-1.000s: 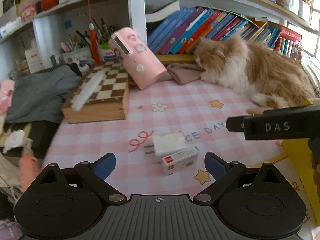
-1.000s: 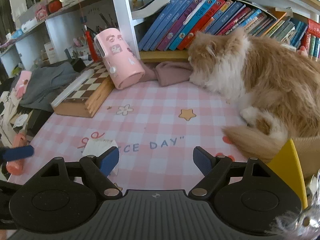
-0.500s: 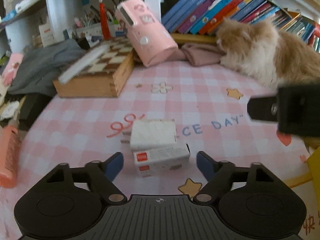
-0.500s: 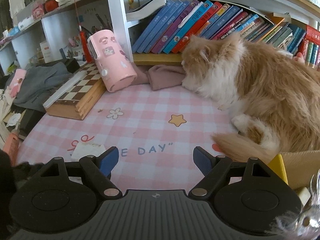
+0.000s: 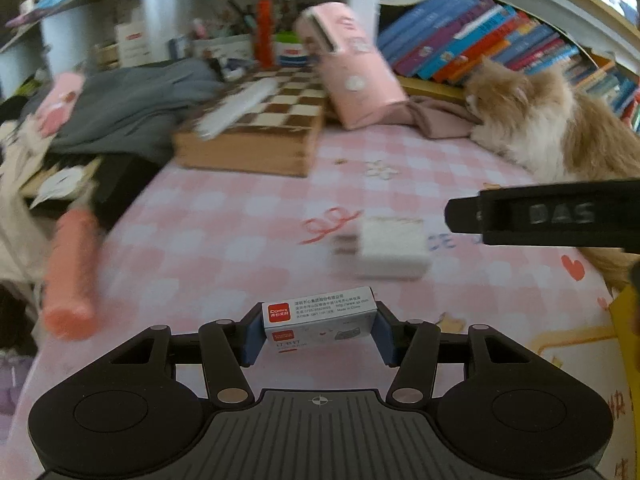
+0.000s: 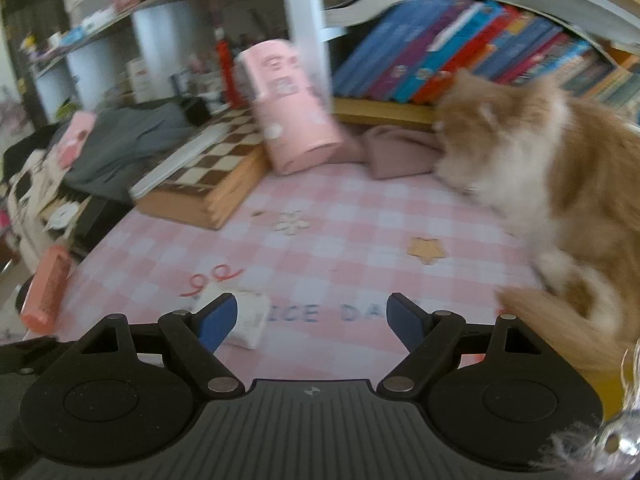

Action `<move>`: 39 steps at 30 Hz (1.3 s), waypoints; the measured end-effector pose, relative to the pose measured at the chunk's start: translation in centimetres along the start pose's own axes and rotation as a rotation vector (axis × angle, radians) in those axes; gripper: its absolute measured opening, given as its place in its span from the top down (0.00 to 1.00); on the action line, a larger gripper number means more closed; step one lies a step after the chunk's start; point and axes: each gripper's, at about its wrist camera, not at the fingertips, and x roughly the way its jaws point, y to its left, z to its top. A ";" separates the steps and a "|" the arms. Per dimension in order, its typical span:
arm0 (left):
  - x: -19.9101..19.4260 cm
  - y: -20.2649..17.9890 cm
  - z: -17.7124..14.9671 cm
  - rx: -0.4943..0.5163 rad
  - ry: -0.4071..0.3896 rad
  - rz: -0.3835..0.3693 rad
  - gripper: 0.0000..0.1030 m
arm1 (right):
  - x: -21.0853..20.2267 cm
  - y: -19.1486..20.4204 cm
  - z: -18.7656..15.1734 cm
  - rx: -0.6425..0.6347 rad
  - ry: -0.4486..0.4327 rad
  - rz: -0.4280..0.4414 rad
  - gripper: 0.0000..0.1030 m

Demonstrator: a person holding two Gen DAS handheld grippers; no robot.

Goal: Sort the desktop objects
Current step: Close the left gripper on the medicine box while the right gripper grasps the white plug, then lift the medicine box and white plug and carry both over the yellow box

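Note:
My left gripper (image 5: 318, 334) is shut on a small white box with a red Comix label (image 5: 320, 316), gripped by its two ends and held just above the pink checked table mat (image 5: 224, 232). A white charger plug (image 5: 390, 246) lies on the mat beyond it, blurred; it also shows in the right wrist view (image 6: 250, 316) beside the left blue pad. My right gripper (image 6: 312, 320) is open and empty above the mat. Its black finger (image 5: 548, 216) crosses the right side of the left wrist view.
A cat (image 6: 552, 168) lies along the right. A wooden chessboard box (image 5: 256, 140) and a tilted pink container (image 5: 352, 80) stand at the back. An orange tube (image 5: 70, 272) lies at the left edge. Grey clothes (image 5: 132, 108) and a yellow box (image 5: 628, 344) flank the mat.
My left gripper has closed on the Comix box and lifted it away from the charger plug. Both views have swung and are blurred by motion.

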 end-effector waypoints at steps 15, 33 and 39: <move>-3.3 4.7 -0.1 -0.152 0.002 0.089 0.48 | 7.3 4.9 -0.9 -0.149 0.090 0.092 0.24; -4.5 3.2 1.2 -0.093 -0.069 0.017 0.48 | 4.4 3.2 -0.7 -0.073 0.004 0.032 0.40; -5.7 2.4 1.4 -0.050 -0.112 -0.049 0.48 | 0.9 2.7 -0.5 -0.061 -0.052 0.005 0.40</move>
